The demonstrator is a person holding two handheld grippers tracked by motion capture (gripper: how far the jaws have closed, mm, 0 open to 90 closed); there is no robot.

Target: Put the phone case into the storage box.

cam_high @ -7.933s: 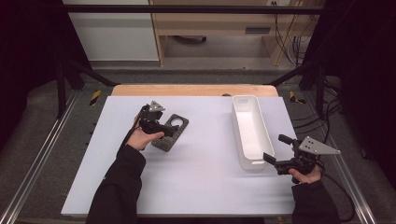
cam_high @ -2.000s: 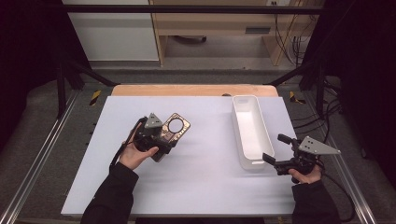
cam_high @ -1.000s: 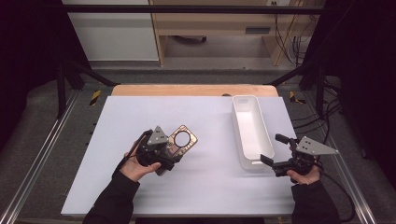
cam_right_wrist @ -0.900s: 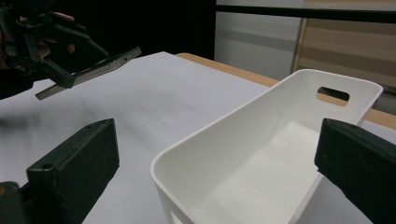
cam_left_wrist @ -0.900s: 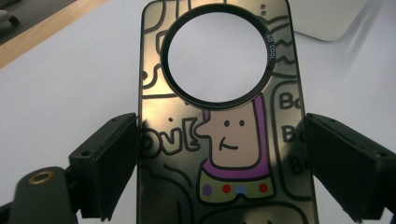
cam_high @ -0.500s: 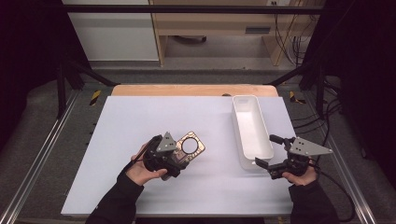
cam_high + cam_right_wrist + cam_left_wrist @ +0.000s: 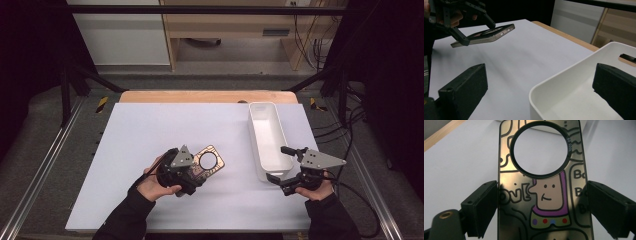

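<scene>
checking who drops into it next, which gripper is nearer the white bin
Right. The right gripper sits open at the near end of the white bin, while the left gripper holds the phone case out over the table.

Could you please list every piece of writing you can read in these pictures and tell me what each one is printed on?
"SO COOL": small letters on the black ring around the round hole of the gold cartoon-printed phone case, held in the left tongs.
"Bo": bubble letters at the case's right edge, cut off.
Bubble letters left of the cartoon face: not clearly legible.
White rectangular plastic bin: no writing visible.
</scene>
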